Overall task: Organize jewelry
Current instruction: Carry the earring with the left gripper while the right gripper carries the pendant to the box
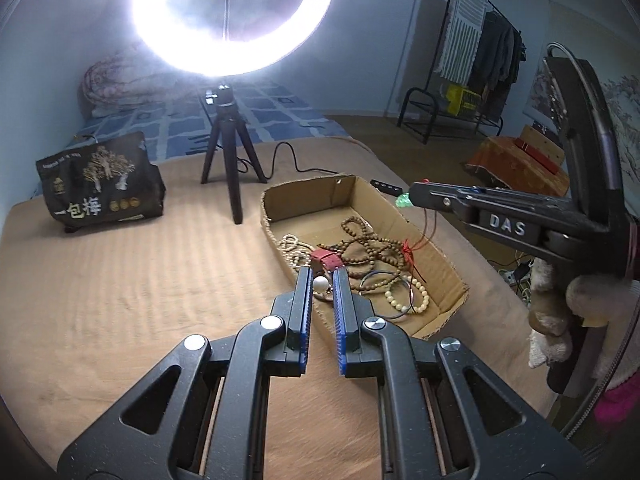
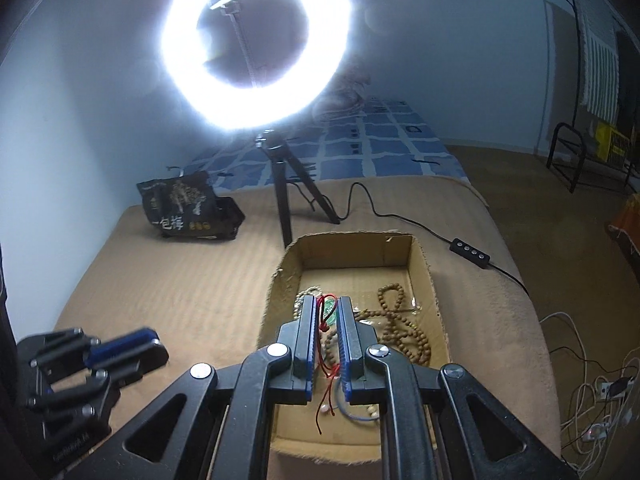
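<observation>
Shallow brown cardboard box (image 1: 436, 252) sits on tan ribbed bedspread (image 1: 140, 264), collecting the jewelry. Left gripper (image 1: 322, 284) pinches a white pearl pendant (image 1: 319, 283) low over the box's near corner. Right gripper (image 2: 327, 312), raised above the box, pinches a green pendant on red cord (image 2: 329, 305), cord dangling, probably to keep it clear of the brown wooden bead strand (image 1: 372, 250) tangled inside.

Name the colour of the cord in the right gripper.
Red cord, clearest in the right wrist view.

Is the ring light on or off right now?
On. The ring light glows bright white in both wrist views, throwing glare onto the wall behind it.
</observation>
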A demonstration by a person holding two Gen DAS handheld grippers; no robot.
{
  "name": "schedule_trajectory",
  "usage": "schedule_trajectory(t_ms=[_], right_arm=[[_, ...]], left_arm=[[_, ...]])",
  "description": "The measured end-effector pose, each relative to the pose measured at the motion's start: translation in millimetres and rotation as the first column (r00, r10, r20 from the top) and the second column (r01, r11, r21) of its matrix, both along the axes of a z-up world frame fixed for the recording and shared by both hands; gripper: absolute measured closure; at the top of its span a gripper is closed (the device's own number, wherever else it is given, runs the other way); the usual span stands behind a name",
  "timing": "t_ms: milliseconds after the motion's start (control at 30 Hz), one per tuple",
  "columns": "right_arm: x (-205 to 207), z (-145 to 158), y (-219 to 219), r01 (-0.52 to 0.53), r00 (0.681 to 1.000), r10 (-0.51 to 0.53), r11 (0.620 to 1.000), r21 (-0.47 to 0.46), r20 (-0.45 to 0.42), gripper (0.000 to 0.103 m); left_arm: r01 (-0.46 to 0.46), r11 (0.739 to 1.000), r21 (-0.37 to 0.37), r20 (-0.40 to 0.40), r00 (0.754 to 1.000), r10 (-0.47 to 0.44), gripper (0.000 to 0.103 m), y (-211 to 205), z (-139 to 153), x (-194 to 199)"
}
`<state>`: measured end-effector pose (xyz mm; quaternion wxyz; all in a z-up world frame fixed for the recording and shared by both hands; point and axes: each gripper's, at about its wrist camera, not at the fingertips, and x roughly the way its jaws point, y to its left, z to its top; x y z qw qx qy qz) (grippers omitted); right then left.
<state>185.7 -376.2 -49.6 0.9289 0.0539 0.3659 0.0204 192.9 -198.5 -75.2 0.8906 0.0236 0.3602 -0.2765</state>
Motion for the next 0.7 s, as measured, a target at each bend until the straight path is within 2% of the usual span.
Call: schedule_trajectory(t_ms=[333,700], right_arm=[[30.0,-20.8,-18.1,0.022,0.999,-0.021,1.0,0.022,-0.033,0.095],[38.7,-31.8,-28.6,0.035,0.998,-0.033,0.999,0.037,-0.053,0.095]], left_arm=[[0.02,1.0,0.004,-0.015,1.0,-0.02,0.095,-31.1,-12.9,8.3],[0.027,1.0,0.003,-0.027,0.999,-0.027,0.095,-44.3,-19.4,10.3]])
